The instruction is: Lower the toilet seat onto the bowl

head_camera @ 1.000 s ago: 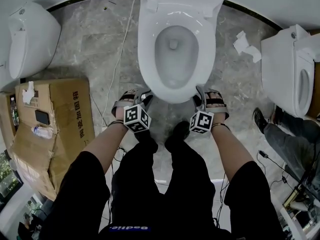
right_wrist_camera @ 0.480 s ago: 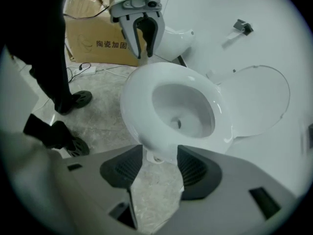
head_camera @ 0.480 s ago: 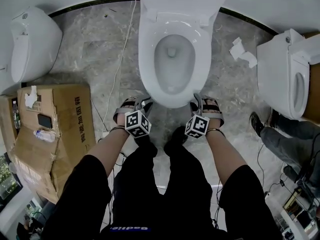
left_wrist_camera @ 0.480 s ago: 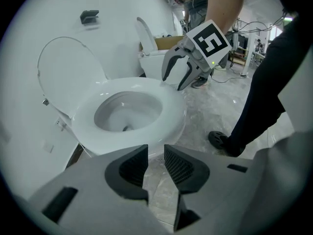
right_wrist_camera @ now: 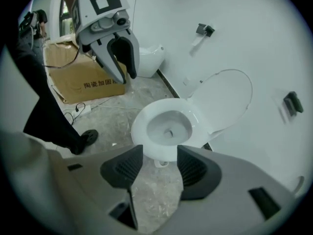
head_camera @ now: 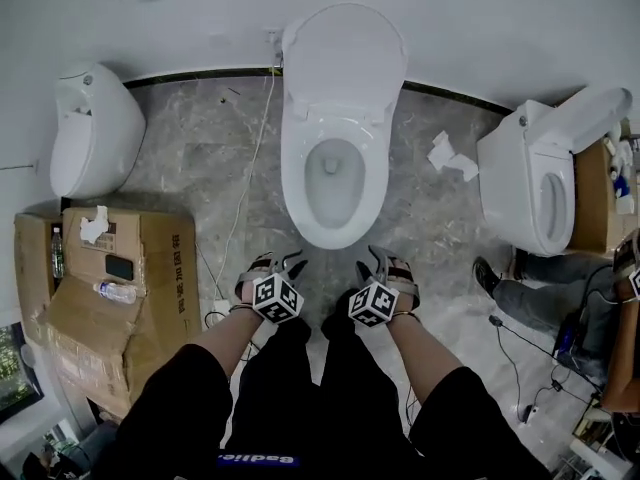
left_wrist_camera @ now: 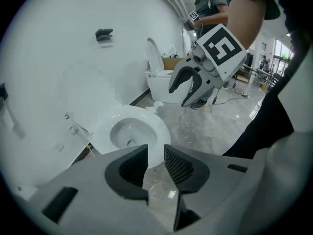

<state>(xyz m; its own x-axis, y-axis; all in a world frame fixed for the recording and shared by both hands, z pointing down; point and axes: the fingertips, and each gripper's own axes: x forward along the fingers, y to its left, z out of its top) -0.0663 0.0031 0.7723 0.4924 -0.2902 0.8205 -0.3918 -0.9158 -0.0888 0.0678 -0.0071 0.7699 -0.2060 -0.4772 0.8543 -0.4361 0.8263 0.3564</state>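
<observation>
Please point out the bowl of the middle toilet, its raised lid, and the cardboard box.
bowl [head_camera: 295, 178], head view, on the left side of its white rim.
raised lid [head_camera: 345, 58], head view, on the middle of its face.
cardboard box [head_camera: 155, 258], head view, on a bare part of its top.

left gripper: jaws apart, empty | right gripper: jaws apart, empty | forearms low, side by side

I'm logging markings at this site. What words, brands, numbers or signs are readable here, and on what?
"陶瓷加固…": printed on the side of the cardboard box; the last character is unclear.
Blue print on the person's waistband: too blurred to read.
Label on the plastic bottle lying on the box: too small to read.
No numbers or signs are readable.
</observation>
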